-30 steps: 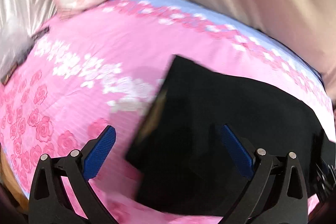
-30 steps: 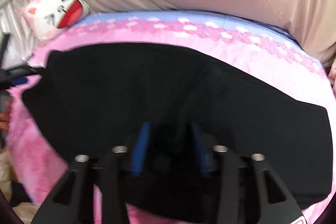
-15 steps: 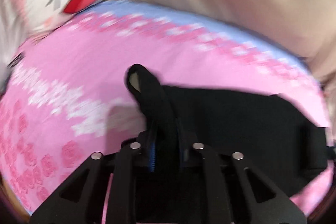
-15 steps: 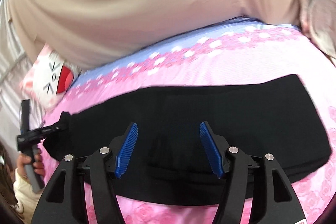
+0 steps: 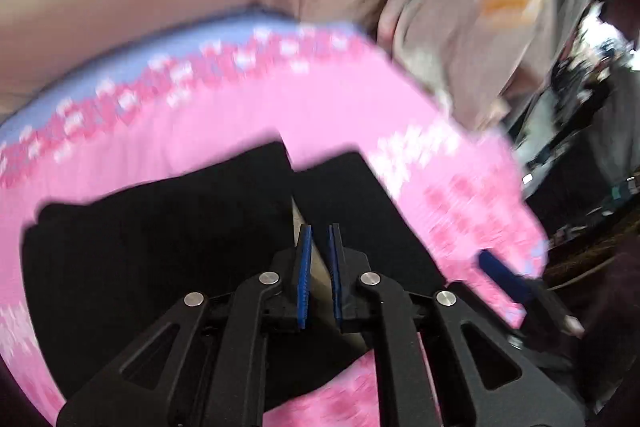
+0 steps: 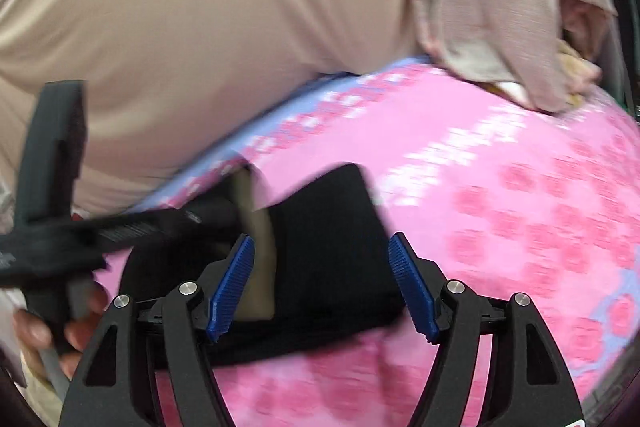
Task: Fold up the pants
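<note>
Black fabric pants (image 5: 168, 247) lie on the bed, on a pink bedsheet with a rose print and a pale blue border (image 5: 328, 115). Both views blurred; detail is limited.

Left gripper (image 5: 318, 247): blue-padded jaws closed on an edge of the black cloth, with a strip of pale lining or waistband showing between the pads. In the right wrist view the same gripper (image 6: 236, 215) comes in from the left, held by a hand (image 6: 44, 335), its tip at a lifted flap of the pants where that pale strip stands up.

Right gripper (image 6: 322, 279): jaws spread and opening. Black cloth lies below and between them, but the pads are not pressing on it; no grip on this side.

Progress, as judged:
- The garment already reads as a compact dark shape with straight edges, not two spread legs, so at least one fold seems done.
- A fold-over looks to be in hand: one end is raised in the left gripper above the rest of the cloth.
- How many layers lie underneath cannot be told through the blur.

Left to do, likely: lay the held end down flush on the lower part, let go, square the edges. A beige curtain-like cloth (image 6: 200, 27) hangs behind the bed, not involved.
</note>
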